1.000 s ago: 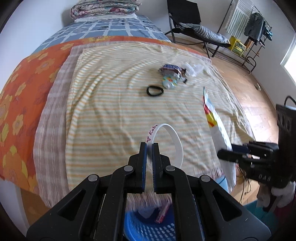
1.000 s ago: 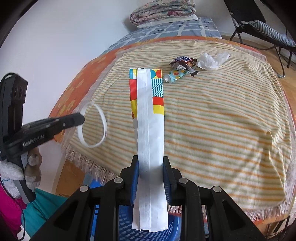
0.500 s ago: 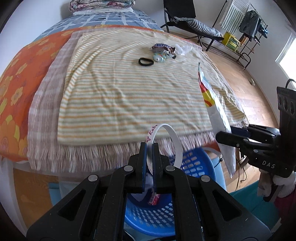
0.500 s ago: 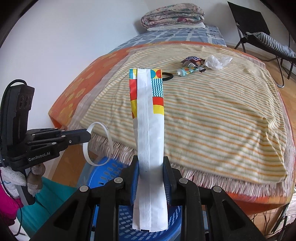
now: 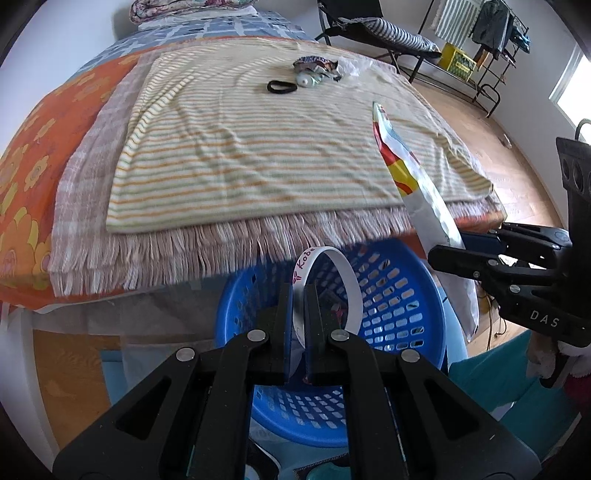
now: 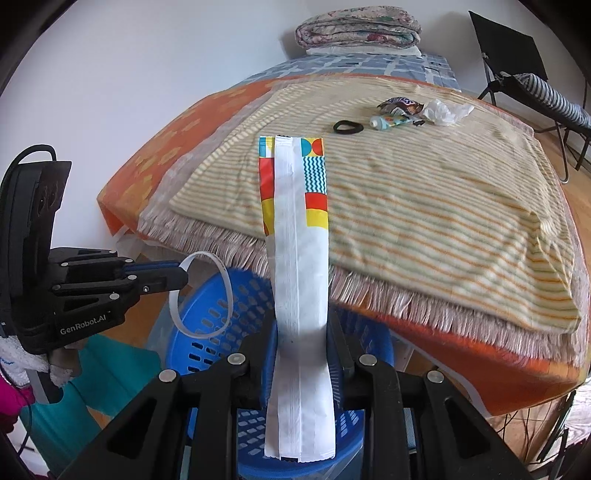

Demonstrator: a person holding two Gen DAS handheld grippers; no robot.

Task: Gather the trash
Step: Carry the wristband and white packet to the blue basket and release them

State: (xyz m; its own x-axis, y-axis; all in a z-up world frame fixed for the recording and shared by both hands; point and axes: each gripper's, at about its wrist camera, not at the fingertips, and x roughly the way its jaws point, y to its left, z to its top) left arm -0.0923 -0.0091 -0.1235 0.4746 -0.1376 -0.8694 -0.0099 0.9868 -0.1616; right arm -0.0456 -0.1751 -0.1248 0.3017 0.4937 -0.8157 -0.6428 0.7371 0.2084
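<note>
My left gripper (image 5: 298,291) is shut on a white paper band (image 5: 341,271) with pink lettering, held over the blue perforated basket (image 5: 391,291) on the floor beside the bed. The band (image 6: 221,280) and left gripper (image 6: 183,275) also show at the left of the right wrist view. My right gripper (image 6: 301,332) is shut on a long white wrapper (image 6: 301,258) with colourful printed blocks at its top, upright above the basket (image 6: 218,321). That wrapper (image 5: 424,199) appears at the right of the left wrist view, clamped by the right gripper (image 5: 458,245).
On the striped blanket (image 6: 424,206) lie a black hair tie (image 6: 348,127), a small tube (image 6: 389,120), a candy wrapper (image 6: 400,103) and a crumpled tissue (image 6: 445,110). Folded quilts (image 6: 358,26) sit at the bed's head. A folding chair (image 5: 373,26) and a rack (image 5: 491,33) stand beyond.
Both grippers have drawn back from over the bed and sunk, so the band and the wrapper now hang above the blue basket instead of the blanket. Both grips stay shut.
</note>
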